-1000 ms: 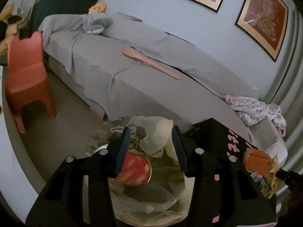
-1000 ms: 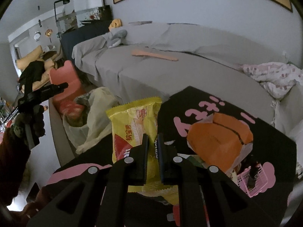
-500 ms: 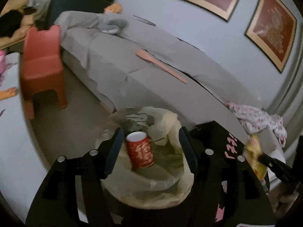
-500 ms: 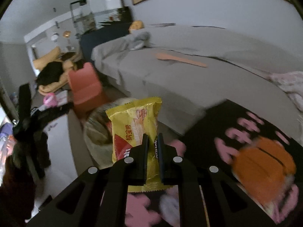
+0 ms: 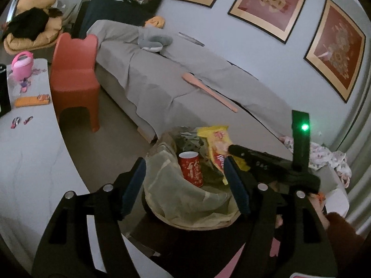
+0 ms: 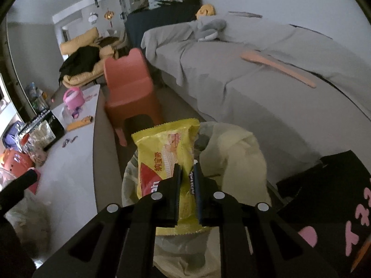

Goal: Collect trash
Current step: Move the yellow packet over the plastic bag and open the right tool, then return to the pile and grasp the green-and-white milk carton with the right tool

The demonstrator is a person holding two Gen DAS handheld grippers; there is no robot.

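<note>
My right gripper (image 6: 187,173) is shut on a yellow snack packet (image 6: 167,153) and holds it over the open mouth of a bin lined with a pale bag (image 6: 234,159). In the left wrist view the same packet (image 5: 216,146) hangs from the right gripper (image 5: 231,149) above the bin bag (image 5: 185,194). A red paper cup (image 5: 191,168) stands upright inside the bag. My left gripper (image 5: 184,185) is open and empty, its fingers spread either side of the bin's near rim.
A grey covered sofa (image 5: 185,78) with a pink long-handled tool (image 5: 208,90) runs behind the bin. A red child's chair (image 5: 74,76) stands to the left. A white table (image 5: 23,148) carries small items. A black cloth with pink print (image 6: 329,199) lies at the right.
My right gripper has carried the yellow packet from the black cloth to above the bin. My left gripper has drawn back and up from the bin, leaving the red cup inside.
</note>
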